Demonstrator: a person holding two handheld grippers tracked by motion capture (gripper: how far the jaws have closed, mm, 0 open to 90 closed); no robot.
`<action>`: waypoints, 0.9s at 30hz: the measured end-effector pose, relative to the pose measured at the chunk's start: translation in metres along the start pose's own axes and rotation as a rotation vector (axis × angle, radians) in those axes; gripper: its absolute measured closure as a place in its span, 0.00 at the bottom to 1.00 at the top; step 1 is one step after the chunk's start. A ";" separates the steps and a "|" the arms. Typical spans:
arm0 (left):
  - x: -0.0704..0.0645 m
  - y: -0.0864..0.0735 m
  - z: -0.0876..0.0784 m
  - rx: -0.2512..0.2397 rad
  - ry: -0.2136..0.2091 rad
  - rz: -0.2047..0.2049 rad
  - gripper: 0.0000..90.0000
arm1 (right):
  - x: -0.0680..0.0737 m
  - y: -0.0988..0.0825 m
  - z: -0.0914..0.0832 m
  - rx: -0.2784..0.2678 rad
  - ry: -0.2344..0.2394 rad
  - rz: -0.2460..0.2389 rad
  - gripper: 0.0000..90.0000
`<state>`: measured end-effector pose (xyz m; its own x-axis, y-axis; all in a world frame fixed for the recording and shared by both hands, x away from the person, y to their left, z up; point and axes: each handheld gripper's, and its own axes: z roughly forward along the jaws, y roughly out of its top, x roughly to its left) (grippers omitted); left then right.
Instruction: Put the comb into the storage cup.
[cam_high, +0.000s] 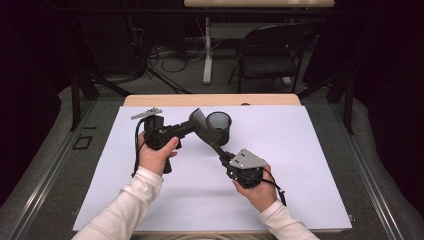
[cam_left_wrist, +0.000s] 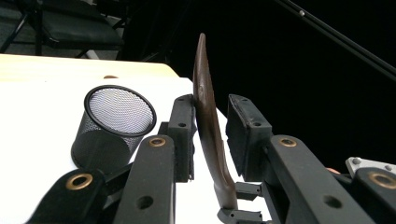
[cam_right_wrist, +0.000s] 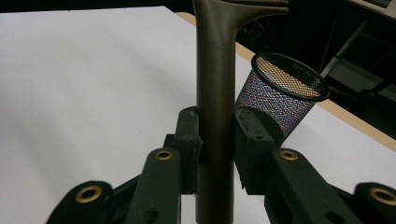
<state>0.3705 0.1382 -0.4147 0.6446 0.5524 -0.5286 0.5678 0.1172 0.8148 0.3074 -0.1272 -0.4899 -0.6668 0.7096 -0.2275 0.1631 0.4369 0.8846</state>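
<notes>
Nearest, right gripper (cam_high: 220, 154) clamped on the handle of a dark brown spatula (cam_right_wrist: 215, 112), pads pressed against both sides. Further along, left gripper (cam_high: 192, 123) at the spatula's blade, seen edge-on between the jaws: one pad against it, the other just off, so not yet pinching. Just beyond, black mesh pen cup (cam_high: 219, 126) upright on the white sheet (cam_high: 300, 165). No readable labels or writing anywhere.

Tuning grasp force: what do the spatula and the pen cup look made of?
Spatula: likely matte plastic or nylon, dark brown, smooth with a dull sheen and no grain; could be coated.
Pen cup: black wire mesh, probably metal; the light comes through the weave, and it has a solid rim.
</notes>
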 end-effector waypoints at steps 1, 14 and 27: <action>0.000 0.000 0.000 0.000 -0.002 -0.003 0.81 | 0.000 0.000 0.000 0.000 0.001 0.001 0.81; 0.002 0.000 0.001 -0.001 -0.002 -0.030 0.85 | 0.001 0.000 0.001 -0.001 0.004 0.001 0.81; 0.004 0.000 0.001 -0.005 -0.017 -0.058 0.89 | 0.001 -0.001 0.001 -0.002 0.003 0.001 0.81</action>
<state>0.3733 0.1400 -0.4174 0.6196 0.5303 -0.5786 0.6016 0.1527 0.7841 0.3071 -0.1263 -0.4910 -0.6690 0.7082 -0.2258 0.1621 0.4355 0.8855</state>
